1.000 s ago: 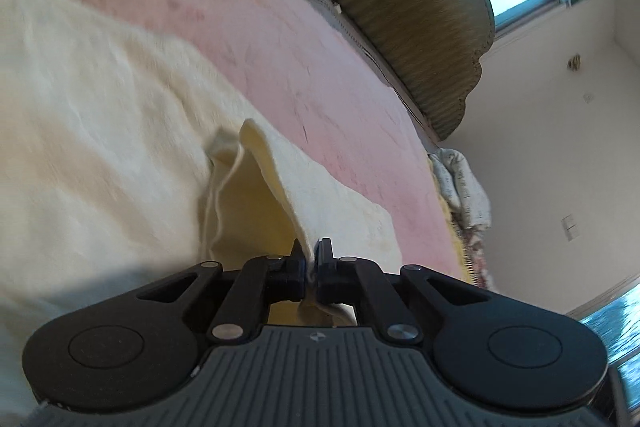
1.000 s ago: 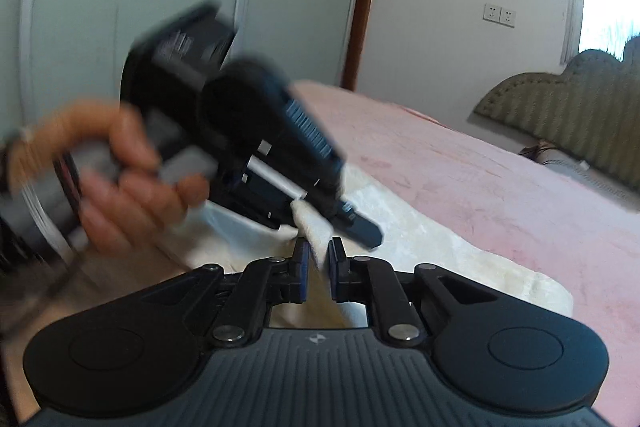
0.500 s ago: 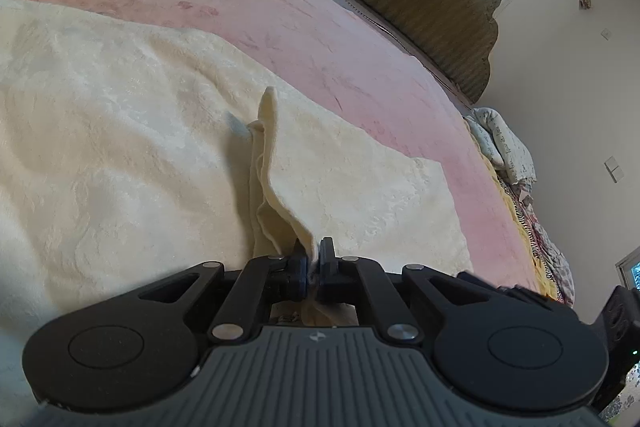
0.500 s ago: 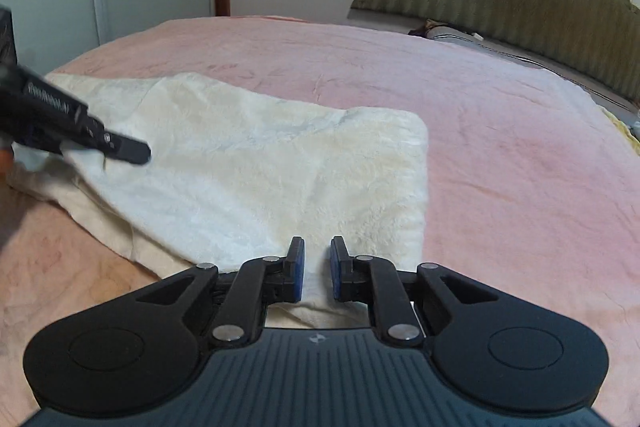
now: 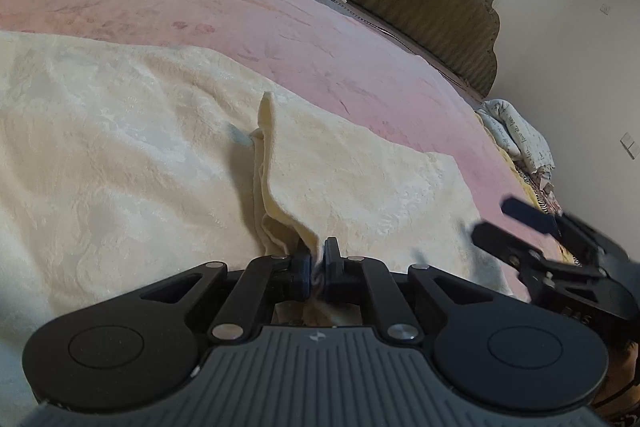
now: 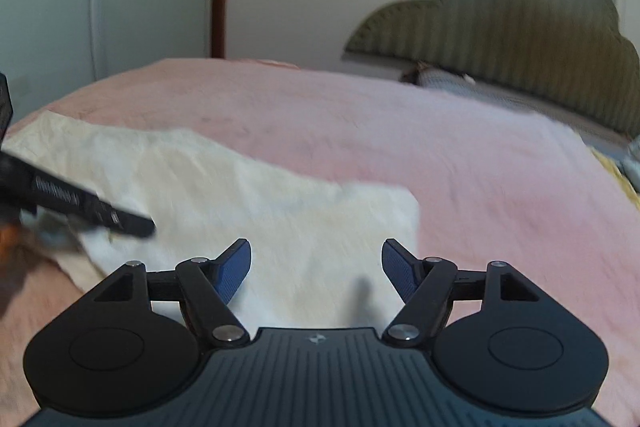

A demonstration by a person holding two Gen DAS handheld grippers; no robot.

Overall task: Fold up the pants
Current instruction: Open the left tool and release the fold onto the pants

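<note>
On the near side of the pink bed (image 5: 168,3), the cream pants (image 5: 120,147) are lying spread flat, reaching toward the bed's left edge. The left gripper (image 5: 317,269) is pinching a raised ridge of the cloth, its jaws closed tight on the fabric. To the right, the right gripper (image 6: 316,267) is hovering over the pants' right end with its jaws wide apart and holding nothing. The likely trouble is this: if the left gripper is pulling alone, the plush cloth could be dragging and bunching instead of folding cleanly, and the thin pinch could be slipping out. The right gripper, blurred in its own view, might be closing on both layers or missing the hem near the right corner.
</note>
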